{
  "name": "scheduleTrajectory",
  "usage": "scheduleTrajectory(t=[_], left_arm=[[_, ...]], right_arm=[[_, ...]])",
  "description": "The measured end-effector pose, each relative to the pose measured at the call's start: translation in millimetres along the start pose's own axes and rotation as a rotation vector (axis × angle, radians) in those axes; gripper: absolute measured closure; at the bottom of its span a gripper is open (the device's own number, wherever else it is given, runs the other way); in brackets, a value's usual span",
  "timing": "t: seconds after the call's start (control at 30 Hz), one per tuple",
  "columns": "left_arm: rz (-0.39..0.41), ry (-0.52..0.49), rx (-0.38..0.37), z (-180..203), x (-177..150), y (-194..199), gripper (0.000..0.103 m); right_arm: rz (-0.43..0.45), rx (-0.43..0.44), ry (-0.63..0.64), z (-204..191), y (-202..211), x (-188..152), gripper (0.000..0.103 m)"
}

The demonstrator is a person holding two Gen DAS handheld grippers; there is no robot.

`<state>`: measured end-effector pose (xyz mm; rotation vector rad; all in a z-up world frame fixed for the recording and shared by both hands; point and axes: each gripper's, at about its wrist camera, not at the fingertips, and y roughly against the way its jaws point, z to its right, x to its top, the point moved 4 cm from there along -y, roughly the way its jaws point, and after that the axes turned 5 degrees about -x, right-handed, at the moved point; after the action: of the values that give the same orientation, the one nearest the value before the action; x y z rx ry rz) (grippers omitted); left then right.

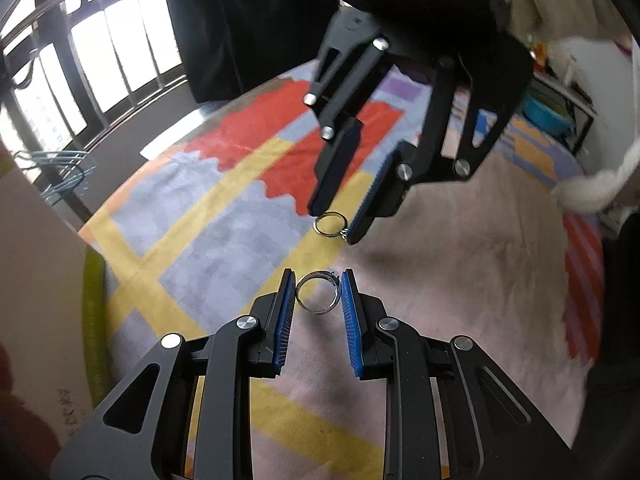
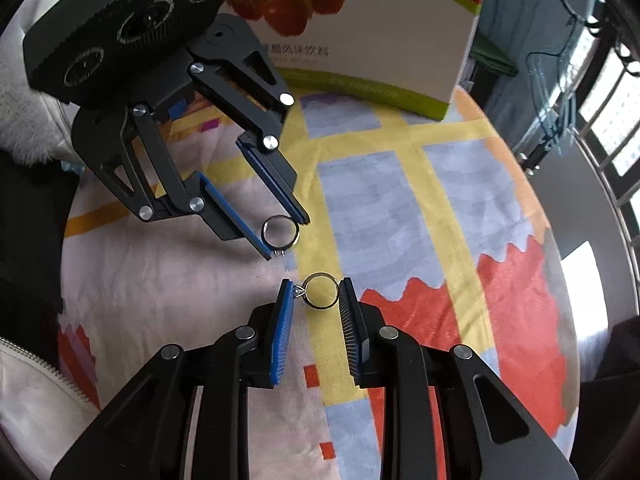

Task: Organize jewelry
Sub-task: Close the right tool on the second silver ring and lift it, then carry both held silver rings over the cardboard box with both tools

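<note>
Your left gripper (image 1: 318, 294) is clamped on 1 silver ring (image 1: 319, 294), your right gripper (image 2: 316, 292) on a second ring (image 2: 321, 291), tips facing close above the patchwork blanket (image 2: 372, 208). A printed box (image 2: 380, 40) stands behind, barred windows (image 1: 100, 52) alongside.

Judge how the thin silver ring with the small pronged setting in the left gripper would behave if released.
The thin silver ring with the pronged setting looks rigid and light. Its round band might roll, though the soft patterned cloth should stop it. Smooth metal could slip between the left gripper pads.
</note>
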<state>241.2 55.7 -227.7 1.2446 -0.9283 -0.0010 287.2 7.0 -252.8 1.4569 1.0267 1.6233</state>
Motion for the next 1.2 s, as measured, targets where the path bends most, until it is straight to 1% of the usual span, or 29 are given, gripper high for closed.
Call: scheduleTrajectory(t=[0.13, 0.17, 0.2, 0.3, 0.4, 0.47, 0.53, 0.63, 0.8, 0.87, 0.9, 1.2], left_arm=[[0.016, 0.045, 0.013, -4.5, 9.4, 16.5, 0.081], [0.019, 0.045, 0.018, -4.2, 10.3, 19.7, 0.081], [0.026, 0.038, 0.041, -5.0, 12.6, 26.0, 0.081], [0.027, 0.06, 0.061, -7.3, 15.3, 37.1, 0.081], [0.017, 0.053, 0.074, -6.4, 19.0, 48.8, 0.081], [0.003, 0.083, 0.047, -6.4, 21.7, 55.4, 0.081], [0.005, 0.11, 0.027, -5.9, 25.9, 65.2, 0.081], [0.008, 0.141, 0.041, -5.7, 31.7, 83.2, 0.081], [-0.011, 0.187, 0.114, -10.0, 37.6, 112.3, 0.081], [-0.057, 0.254, 0.141, -18.9, 37.0, 123.2, 0.081], [-0.063, 0.271, 0.159, -21.7, 37.0, 130.5, 0.081], [-0.016, 0.33, 0.239, -34.6, 49.3, 195.8, 0.081]], right_arm=[[0.033, -0.002, -0.029, 3.6, 16.3, 2.6, 0.08], [0.041, -0.002, -0.037, 4.7, 20.7, 3.8, 0.08], [0.048, -0.004, -0.042, 5.2, 23.9, 4.2, 0.08], [0.073, -0.019, -0.053, 11.0, 40.3, 7.4, 0.08], [0.115, -0.034, -0.07, 14.2, 58.9, 15.0, 0.08], [0.13, -0.048, -0.075, 11.1, 67.8, 17.9, 0.08], [0.147, -0.055, -0.083, 10.8, 78.1, 25.1, 0.08], [0.179, -0.067, -0.075, 10.2, 93.8, 36.3, 0.08], [0.221, -0.07, -0.058, 6.2, 112.6, 56.4, 0.08], [0.231, -0.061, -0.039, 5.9, 115.5, 65.3, 0.08], [0.236, -0.058, -0.033, 5.7, 117.0, 67.9, 0.08], [0.309, -0.054, 0.032, 11.9, 143.7, 115.6, 0.08]])
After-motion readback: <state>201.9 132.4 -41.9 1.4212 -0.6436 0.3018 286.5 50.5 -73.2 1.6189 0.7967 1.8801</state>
